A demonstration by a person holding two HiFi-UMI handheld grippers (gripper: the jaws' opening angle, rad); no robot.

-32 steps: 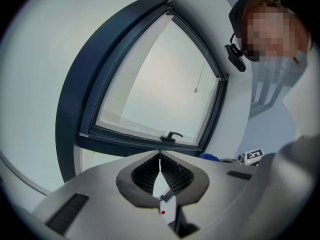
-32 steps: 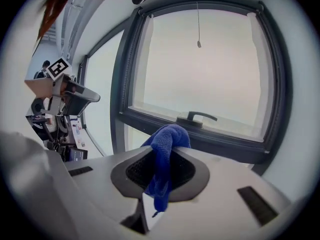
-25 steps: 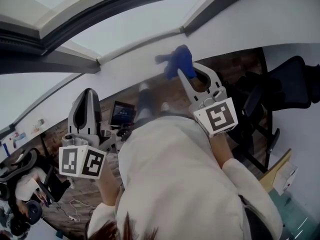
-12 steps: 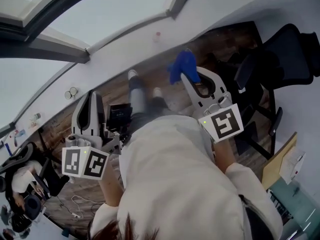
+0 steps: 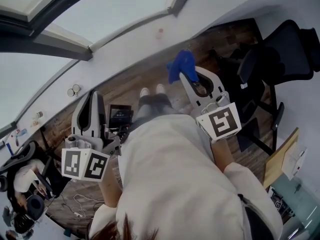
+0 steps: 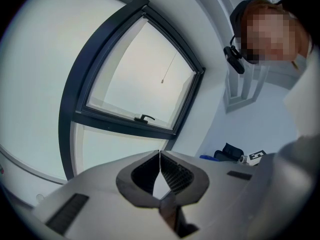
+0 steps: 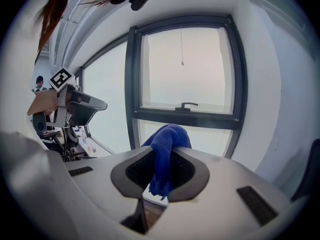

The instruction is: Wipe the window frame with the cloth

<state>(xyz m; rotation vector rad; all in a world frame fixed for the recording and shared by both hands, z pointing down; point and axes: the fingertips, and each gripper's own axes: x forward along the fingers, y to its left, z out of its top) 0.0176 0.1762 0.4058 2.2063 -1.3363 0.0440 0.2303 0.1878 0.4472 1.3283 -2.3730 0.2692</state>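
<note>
A blue cloth (image 5: pixel 181 64) (image 7: pixel 166 149) hangs pinched in my right gripper (image 5: pixel 188 73) (image 7: pixel 167 140), which is shut on it and held up in front of the window, apart from it. The dark window frame (image 7: pixel 185 119) (image 6: pixel 125 125) (image 5: pixel 47 40) has a small handle (image 7: pixel 186 105) (image 6: pixel 144 118) on its crossbar. A white sill (image 5: pixel 125 51) runs below it. My left gripper (image 5: pixel 92 98) (image 6: pixel 160 155) is shut with nothing in it, pointing at the window from the left. The left gripper view also catches the blue cloth (image 6: pixel 207 157) at its right edge.
A black office chair (image 5: pixel 290 49) stands at the right. A device with a screen (image 5: pixel 120 116) sits on the wood floor by the person's feet. Small items (image 5: pixel 73 90) rest on the sill. Someone sits at the lower left (image 5: pixel 22 181). A cardboard box (image 5: pixel 282 159) lies lower right.
The head view has swung, so the cloth now shows over the floor below the sill instead of against the sill. The person's feet have come together. Both grippers stay shut.
</note>
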